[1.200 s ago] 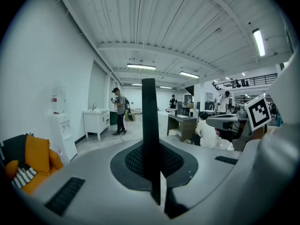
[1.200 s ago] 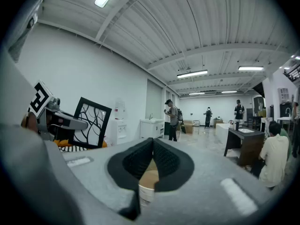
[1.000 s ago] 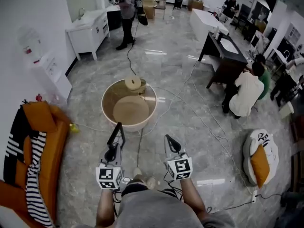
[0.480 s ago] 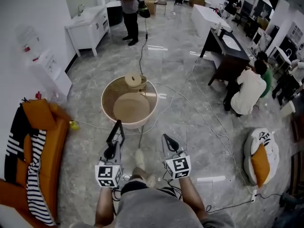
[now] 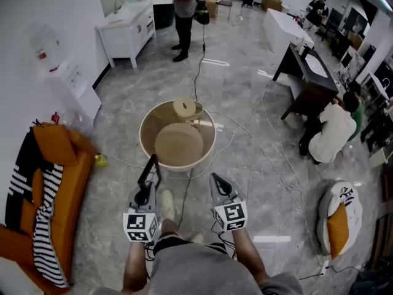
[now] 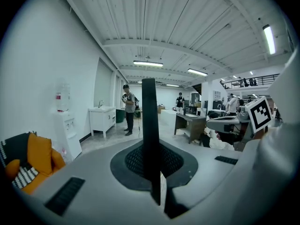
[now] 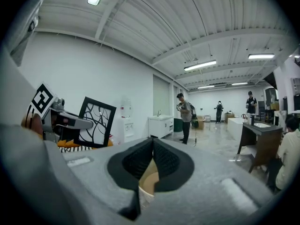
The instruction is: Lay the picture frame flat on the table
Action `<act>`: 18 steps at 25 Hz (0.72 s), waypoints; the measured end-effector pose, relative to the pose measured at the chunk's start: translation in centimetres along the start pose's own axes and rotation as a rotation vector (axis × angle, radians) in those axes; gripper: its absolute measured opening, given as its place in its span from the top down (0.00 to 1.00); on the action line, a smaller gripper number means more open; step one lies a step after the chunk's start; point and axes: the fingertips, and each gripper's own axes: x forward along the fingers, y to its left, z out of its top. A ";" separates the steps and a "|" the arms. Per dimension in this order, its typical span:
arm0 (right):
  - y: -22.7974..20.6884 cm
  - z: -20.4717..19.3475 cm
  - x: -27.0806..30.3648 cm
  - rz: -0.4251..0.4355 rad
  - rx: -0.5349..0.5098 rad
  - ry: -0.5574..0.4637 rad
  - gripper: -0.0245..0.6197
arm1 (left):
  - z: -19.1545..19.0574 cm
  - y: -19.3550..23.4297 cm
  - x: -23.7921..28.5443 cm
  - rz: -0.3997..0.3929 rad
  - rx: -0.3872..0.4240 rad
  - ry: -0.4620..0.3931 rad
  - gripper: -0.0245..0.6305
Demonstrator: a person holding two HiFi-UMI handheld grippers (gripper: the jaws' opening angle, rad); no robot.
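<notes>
glossy grey marble-look floor (image 5: pixel 245 121) spreads through a wide white-walled room, thin cables trailing across it. ahead stands a round beige drum-shaped table (image 5: pixel 145 146) with a clear glass top. at the left sits an orange sofa (image 5: pixel 58 155) draped in striped cloth. the left gripper (image 5: pixel 146 193) is clamped on a thin black picture frame (image 7: pixel 96 122) with a branch pattern, upright in the air, on the near side of the table. the right gripper (image 5: pixel 216 178) has its jaws together, empty.

An orange leather sofa (image 5: pixel 54 158) stands by the left wall, and a black-and-white striped cloth (image 5: pixel 44 226) lies on it. Thin cables (image 5: pixel 198 72) run over the grey marble floor (image 5: pixel 123 109). A person in grey clothes (image 5: pixel 184 11) stands near a white sink cabinet (image 5: pixel 126 32). Another person in a white shirt (image 5: pixel 334 137) sits low beside a dark wooden washstand (image 5: pixel 307 82).
</notes>
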 end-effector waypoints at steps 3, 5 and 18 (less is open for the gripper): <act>-0.3 0.9 4.7 0.019 -0.004 -0.002 0.96 | 0.9 2.7 3.2 0.005 -0.008 0.004 0.92; -0.7 1.3 7.9 0.025 -0.005 0.006 0.96 | 1.6 4.6 5.5 0.005 -0.016 0.006 0.92; -2.3 4.8 27.0 -0.011 0.022 0.041 0.96 | 6.5 17.9 19.8 -0.057 -0.034 0.040 0.92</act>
